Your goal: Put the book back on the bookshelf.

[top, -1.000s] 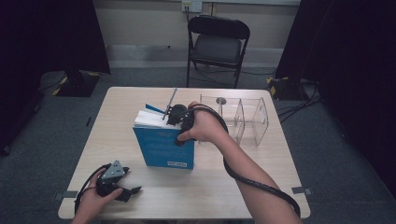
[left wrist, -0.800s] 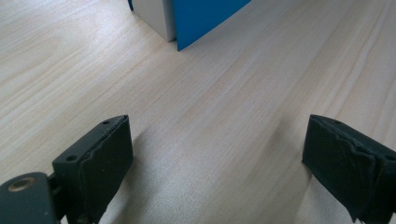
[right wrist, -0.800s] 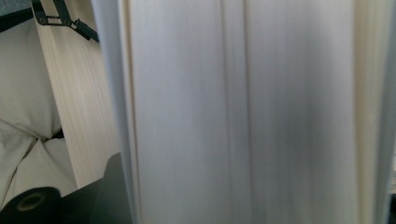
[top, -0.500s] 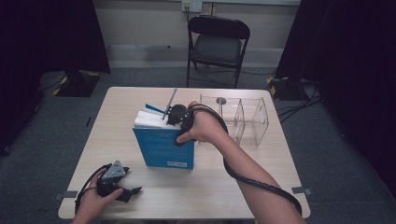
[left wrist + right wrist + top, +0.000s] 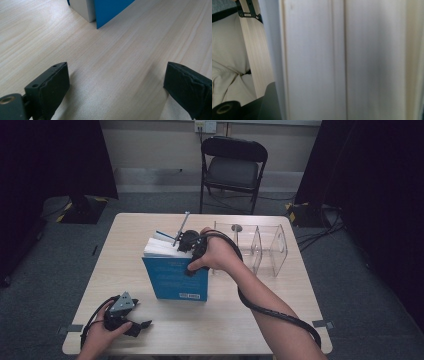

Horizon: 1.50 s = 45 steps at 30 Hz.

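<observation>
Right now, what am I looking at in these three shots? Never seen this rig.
No robot: a person holds a two-jaw hand-held gripper in each hand. The high view looks down on the wooden table. The other two cameras ride on the grippers. The right hand-held gripper sits on top of the upright blue book, its jaws just opening around the white pages. The left hand-held gripper rests open near the table's front edge, holding nothing. A clear plastic divider rack stands beside the book.

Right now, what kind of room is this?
Probably a small recording studio or lab, not a home. Dark curtains hang at both sides, cables trail over grey carpet, and a lone folding chair faces a plain wooden table holding blue books and a clear rack.
</observation>
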Each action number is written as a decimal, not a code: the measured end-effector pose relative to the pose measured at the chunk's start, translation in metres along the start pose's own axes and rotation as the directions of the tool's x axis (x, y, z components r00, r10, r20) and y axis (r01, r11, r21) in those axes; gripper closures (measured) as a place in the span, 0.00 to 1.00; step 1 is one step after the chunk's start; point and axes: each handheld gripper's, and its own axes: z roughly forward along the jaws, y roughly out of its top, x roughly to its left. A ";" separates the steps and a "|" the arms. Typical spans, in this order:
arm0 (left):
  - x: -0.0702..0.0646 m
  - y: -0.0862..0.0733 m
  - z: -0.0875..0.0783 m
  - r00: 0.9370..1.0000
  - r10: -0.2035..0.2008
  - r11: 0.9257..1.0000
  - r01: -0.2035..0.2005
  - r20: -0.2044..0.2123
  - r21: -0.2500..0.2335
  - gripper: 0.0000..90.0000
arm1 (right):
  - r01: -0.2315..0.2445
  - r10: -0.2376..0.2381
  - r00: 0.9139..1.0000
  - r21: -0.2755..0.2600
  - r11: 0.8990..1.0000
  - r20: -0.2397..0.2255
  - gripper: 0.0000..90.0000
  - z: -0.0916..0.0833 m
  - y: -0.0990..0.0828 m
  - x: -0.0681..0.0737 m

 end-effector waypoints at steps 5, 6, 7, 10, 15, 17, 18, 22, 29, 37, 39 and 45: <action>0.000 0.000 0.000 1.000 -0.001 1.000 0.001 0.000 0.001 0.06 | 0.018 -0.018 1.000 -0.003 1.000 0.006 0.60 0.002 0.003 0.001; 0.000 0.000 0.000 1.000 -0.002 1.000 0.002 0.000 0.000 0.06 | 0.012 -0.013 1.000 -0.018 1.000 -0.007 0.62 0.002 0.002 0.000; 0.000 0.000 0.000 1.000 0.000 1.000 0.000 0.001 0.000 0.06 | 0.009 -0.009 1.000 -0.022 1.000 -0.004 0.64 0.002 0.002 0.001; 0.000 0.000 0.000 1.000 -0.002 1.000 0.002 0.001 0.001 0.06 | 0.007 -0.007 1.000 -0.032 0.999 -0.001 0.65 0.002 0.002 0.001; 0.000 0.000 0.000 1.000 -0.002 1.000 0.002 0.002 0.002 0.06 | -0.006 0.007 1.000 -0.038 0.999 0.013 0.67 0.002 0.001 0.003; 0.000 0.000 0.000 1.000 -0.002 1.000 0.002 0.002 0.001 0.06 | -0.015 0.015 1.000 -0.039 0.999 0.019 0.67 0.002 0.001 0.005; 0.000 0.000 0.000 1.000 -0.001 1.000 0.001 0.000 0.001 0.06 | -0.025 0.026 0.999 -0.028 0.999 0.028 0.68 0.002 0.001 0.007; 0.000 0.000 0.000 1.000 -0.001 1.000 0.001 0.001 0.001 0.06 | -0.039 0.040 0.999 -0.029 0.999 0.034 0.68 0.002 0.001 0.009; 0.001 0.000 0.000 1.000 0.006 1.000 -0.006 0.004 0.011 0.06 | -0.086 0.087 0.995 -0.012 0.996 0.041 0.68 -0.001 0.003 0.014; 0.001 0.000 0.000 1.000 0.008 1.000 -0.008 0.000 0.010 0.06 | -0.122 0.120 0.992 0.029 0.992 0.046 0.68 -0.012 -0.002 0.019; 0.001 0.000 0.000 1.000 0.008 1.000 -0.008 0.000 0.010 0.06 | -0.113 0.112 0.992 0.026 0.993 0.050 0.68 -0.015 -0.007 0.021; 0.001 0.000 0.000 1.000 0.009 1.000 -0.009 0.000 0.011 0.06 | -0.133 0.133 0.990 0.005 0.991 0.052 0.68 -0.032 -0.021 0.020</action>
